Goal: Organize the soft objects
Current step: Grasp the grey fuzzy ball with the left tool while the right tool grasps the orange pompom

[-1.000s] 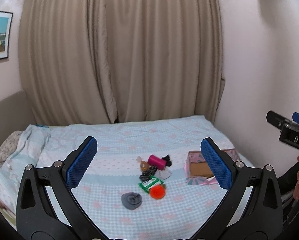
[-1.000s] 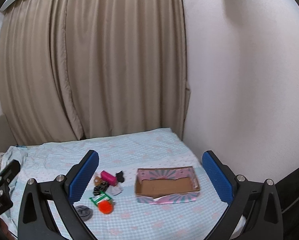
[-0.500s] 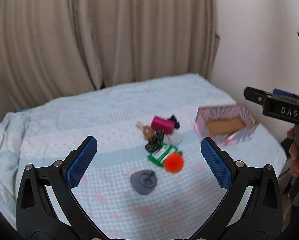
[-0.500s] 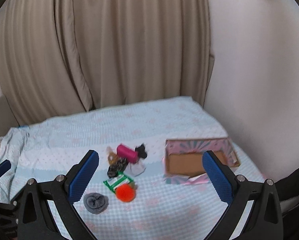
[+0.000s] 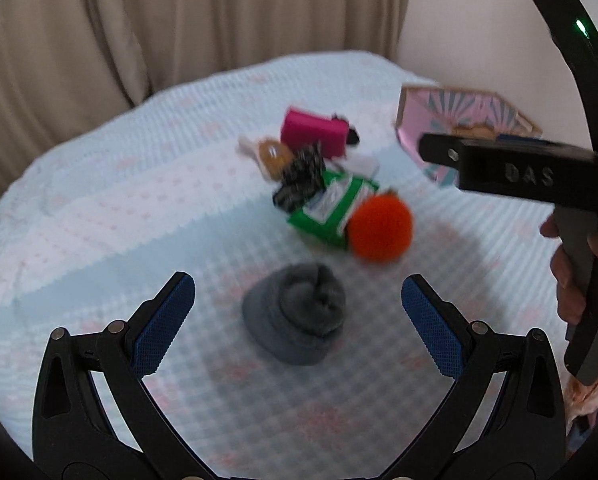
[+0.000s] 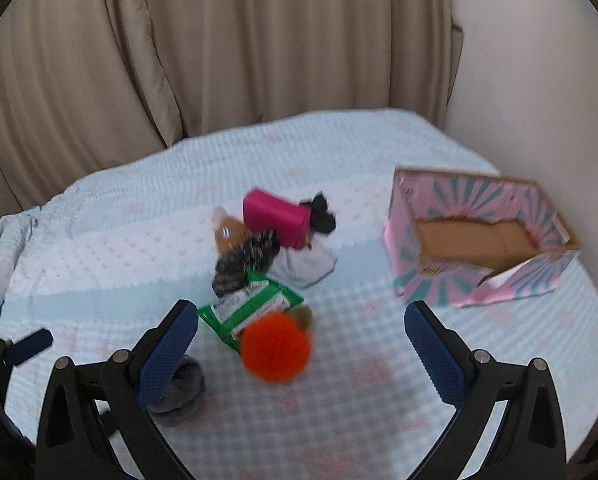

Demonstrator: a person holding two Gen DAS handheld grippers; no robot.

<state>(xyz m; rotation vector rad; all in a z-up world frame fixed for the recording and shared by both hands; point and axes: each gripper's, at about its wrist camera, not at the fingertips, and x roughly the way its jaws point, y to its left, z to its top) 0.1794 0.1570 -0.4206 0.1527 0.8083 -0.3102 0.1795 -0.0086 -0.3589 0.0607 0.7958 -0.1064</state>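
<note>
Grey sock [image 5: 295, 314] btwn open L gripper [image 5: 297, 312]

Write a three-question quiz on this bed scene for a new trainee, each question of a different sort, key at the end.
1. True or false: the pink patterned box already holds a soft object.
2. Multiple choice: which thing lies between the open fingers of the left gripper? A) orange pom-pom B) grey rolled sock C) magenta pouch
3. Fill in: the green packet touches the orange pom-pom on the ____ bedspread.

Key
1. False: only its bare cardboard floor shows.
2. B
3. Light blue. The right gripper is also open, holding nothing.
</note>
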